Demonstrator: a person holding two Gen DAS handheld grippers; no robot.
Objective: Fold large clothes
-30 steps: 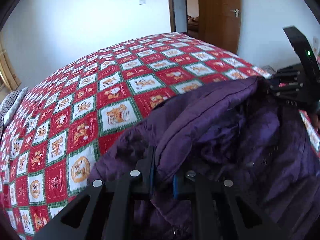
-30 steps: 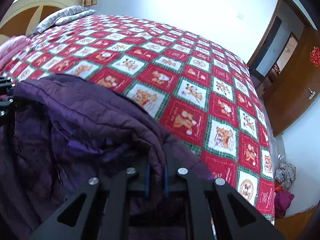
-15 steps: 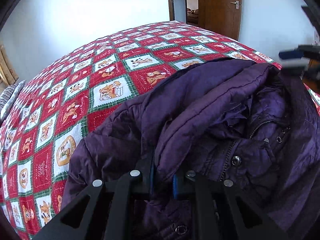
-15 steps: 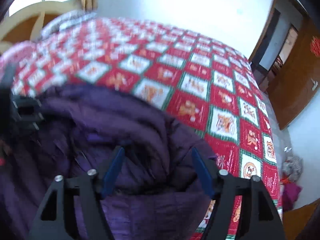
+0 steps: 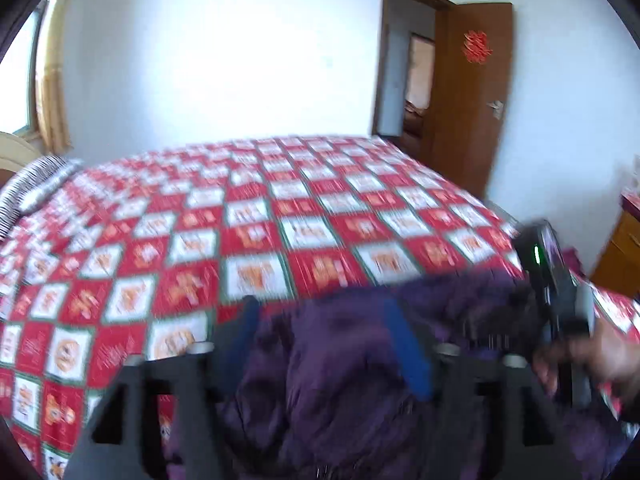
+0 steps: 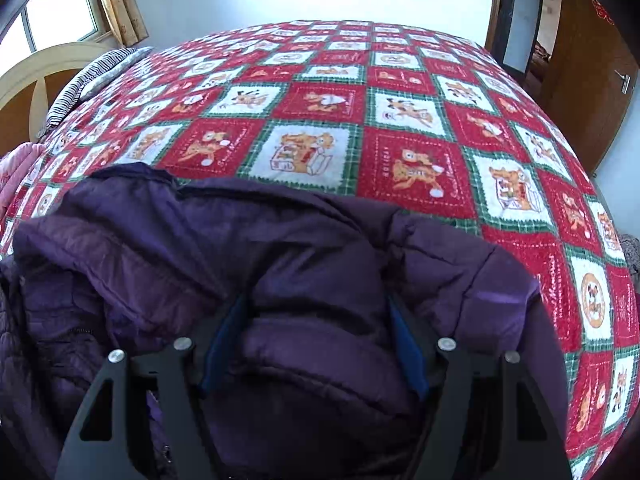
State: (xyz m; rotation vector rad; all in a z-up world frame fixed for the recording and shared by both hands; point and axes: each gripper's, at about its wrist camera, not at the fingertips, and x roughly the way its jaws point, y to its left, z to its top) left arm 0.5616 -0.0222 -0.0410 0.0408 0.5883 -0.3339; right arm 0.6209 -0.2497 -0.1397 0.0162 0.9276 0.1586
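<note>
A dark purple padded jacket (image 6: 280, 264) lies bunched on the near edge of a bed with a red, white and green patterned quilt (image 6: 360, 120). My right gripper (image 6: 314, 312) is open, its fingers standing apart just over a fold of the jacket. In the blurred left wrist view my left gripper (image 5: 320, 320) is open above the jacket (image 5: 340, 380). The right gripper's body (image 5: 556, 292) and the hand holding it show at the right of that view.
A striped pillow (image 6: 92, 80) and a wooden headboard (image 6: 36, 76) lie at the far left. A pink item (image 6: 12, 168) sits at the left edge. An open brown door (image 5: 476, 96) is at the far right, with a wooden cabinet (image 5: 620, 252) near it.
Both grippers have let go of the jacket and opened, the right one first. The left view has tilted up and back, and the jacket has dropped onto the bed.
</note>
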